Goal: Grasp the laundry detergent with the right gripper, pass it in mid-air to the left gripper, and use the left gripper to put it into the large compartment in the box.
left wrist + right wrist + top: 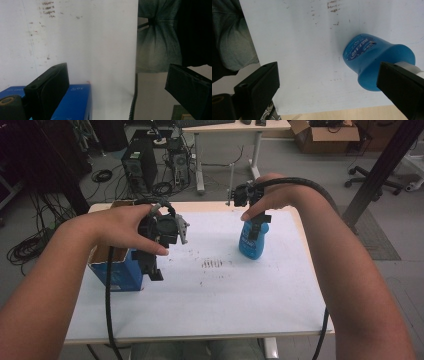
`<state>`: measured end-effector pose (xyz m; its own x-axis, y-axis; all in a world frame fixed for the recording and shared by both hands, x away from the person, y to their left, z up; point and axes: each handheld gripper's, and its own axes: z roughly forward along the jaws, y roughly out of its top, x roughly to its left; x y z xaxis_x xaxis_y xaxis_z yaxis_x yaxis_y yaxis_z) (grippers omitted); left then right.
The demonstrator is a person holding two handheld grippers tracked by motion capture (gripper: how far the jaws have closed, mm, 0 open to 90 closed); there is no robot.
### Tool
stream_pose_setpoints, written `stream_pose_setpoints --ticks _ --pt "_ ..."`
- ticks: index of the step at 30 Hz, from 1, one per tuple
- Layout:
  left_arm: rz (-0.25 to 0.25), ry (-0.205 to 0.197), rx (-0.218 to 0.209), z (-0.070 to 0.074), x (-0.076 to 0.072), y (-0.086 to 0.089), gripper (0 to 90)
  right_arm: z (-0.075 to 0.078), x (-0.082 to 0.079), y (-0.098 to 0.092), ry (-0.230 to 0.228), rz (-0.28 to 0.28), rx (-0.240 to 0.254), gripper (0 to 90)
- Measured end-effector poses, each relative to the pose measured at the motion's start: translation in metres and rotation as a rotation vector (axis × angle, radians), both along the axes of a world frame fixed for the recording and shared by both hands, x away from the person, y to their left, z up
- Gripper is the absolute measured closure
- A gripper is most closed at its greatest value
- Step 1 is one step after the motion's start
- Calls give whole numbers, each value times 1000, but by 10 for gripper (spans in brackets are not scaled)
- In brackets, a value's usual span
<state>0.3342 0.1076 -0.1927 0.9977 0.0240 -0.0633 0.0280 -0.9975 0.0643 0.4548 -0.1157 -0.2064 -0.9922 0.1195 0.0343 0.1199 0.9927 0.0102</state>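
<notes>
On white table (pixel 210 295), upright blue bottle (pixel 252 242), white cap, printed label

The bottle (pixel 253 241) is bright blue with white lettering on its body and a white cap. The box (pixel 116 272) is dark blue outside with white print, brown cardboard inside. The table top (pixel 225 305) is white, marked with small rows of dark reddish-brown smudges, and edged in pale wood. Both grippers, left gripper (pixel 155 270) and right gripper (pixel 256 227), are black with black cables; the left carries a grey plate.
</notes>
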Motion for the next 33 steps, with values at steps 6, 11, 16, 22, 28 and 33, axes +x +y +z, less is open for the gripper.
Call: stream_pose_setpoints --ticks 6,11,16,22,28,33 --pt "-1 2 4 -1 0 -3 54 3 -2 -3 -7 2 13 46" --pt "-2 5 7 -2 1 -6 55 4 -5 -9 -18 2 28 46" --pt "-7 7 8 -3 3 -8 55 7 -10 -12 -30 5 43 45" --pt "-7 5 1 -3 4 -7 54 8 -14 -19 -50 4 66 45" --pt "-5 2 -11 -2 4 -6 54 4 -17 -31 -58 -9 95 47" --pt "-12 2 0 -3 4 -7 54 2 -19 -43 -64 -27 115 46"
